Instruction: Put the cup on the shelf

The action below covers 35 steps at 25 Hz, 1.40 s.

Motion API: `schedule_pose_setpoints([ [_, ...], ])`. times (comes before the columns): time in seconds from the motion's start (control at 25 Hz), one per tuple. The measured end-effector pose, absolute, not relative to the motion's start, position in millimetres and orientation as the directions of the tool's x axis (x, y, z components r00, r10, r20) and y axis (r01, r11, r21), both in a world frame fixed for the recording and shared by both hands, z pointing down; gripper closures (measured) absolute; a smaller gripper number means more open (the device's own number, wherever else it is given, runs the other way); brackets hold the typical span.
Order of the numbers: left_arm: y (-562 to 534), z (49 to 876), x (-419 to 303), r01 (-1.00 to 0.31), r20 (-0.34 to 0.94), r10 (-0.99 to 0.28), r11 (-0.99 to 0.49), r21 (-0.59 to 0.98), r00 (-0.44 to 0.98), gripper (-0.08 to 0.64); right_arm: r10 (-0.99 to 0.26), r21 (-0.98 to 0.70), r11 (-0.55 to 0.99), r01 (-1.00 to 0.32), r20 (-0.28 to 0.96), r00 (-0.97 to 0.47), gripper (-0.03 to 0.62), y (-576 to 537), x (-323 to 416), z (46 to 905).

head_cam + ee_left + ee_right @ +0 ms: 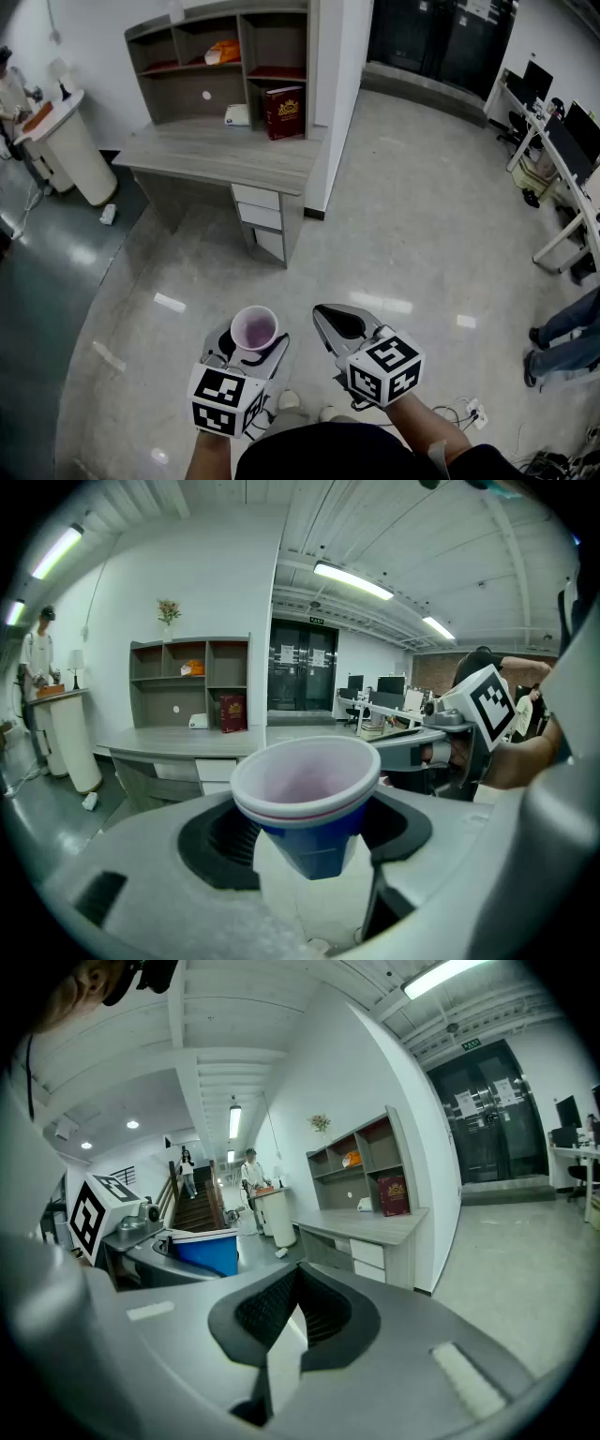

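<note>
A white-rimmed blue paper cup (254,330) with a pinkish inside stands upright between the jaws of my left gripper (249,345), which is shut on it. In the left gripper view the cup (306,799) fills the middle, its tapered body pinched between the dark pads. My right gripper (330,321) hovers just right of it, jaws together and empty; its pads (281,1307) meet in the right gripper view. The grey wooden shelf (225,56) stands on a desk (220,155) a few steps ahead, with open compartments.
On the desk under the shelf are a red book (284,111) and a small white box (237,114); an orange item (223,52) lies in an upper compartment. A white pillar (342,94) flanks the desk. A white counter (70,141) stands left. A person's legs (567,337) are at right.
</note>
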<state>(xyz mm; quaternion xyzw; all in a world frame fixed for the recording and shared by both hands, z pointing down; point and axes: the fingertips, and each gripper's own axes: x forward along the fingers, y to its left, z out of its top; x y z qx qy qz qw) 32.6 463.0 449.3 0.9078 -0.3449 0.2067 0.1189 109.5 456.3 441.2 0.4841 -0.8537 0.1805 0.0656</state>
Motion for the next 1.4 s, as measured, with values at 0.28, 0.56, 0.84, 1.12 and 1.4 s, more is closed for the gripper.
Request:
schedule_pose_setpoints([
  [0.28,452.8,450.2,23.5,-0.672,0.46,-0.572,-0.737,0.077,0.679,0.262,-0.808,-0.239,0.462,-0.854,0.284,-0.517,0.594,446.5,101.0,439.0],
  [0.56,441.0,454.2,8.2,-0.666,0.468,-0.563,-0.742,0.077,0.681,0.262,-0.809,-0.262,0.456,-0.85,0.276,-0.519,0.594,432.0,84.7,440.4],
  [0.84,427.2,458.7,-14.9,-0.659,0.475,-0.554,-0.748,0.076,0.684,0.262,-0.812,-0.272,0.452,-0.849,0.27,-0.518,0.594,414.1,59.2,444.1],
  [1.12,409.1,467.6,-28.2,-0.656,0.481,-0.542,-0.749,0.095,0.689,0.262,-0.809,-0.272,0.451,-0.85,0.277,-0.519,0.594,398.6,43.4,449.1],
  [1.4,374.7,466.8,-32.2,-0.675,0.473,-0.56,-0.73,0.106,0.68,0.262,-0.794,-0.275,0.466,-0.841,0.289,-0.534,0.594,360.5,38.0,454.7],
])
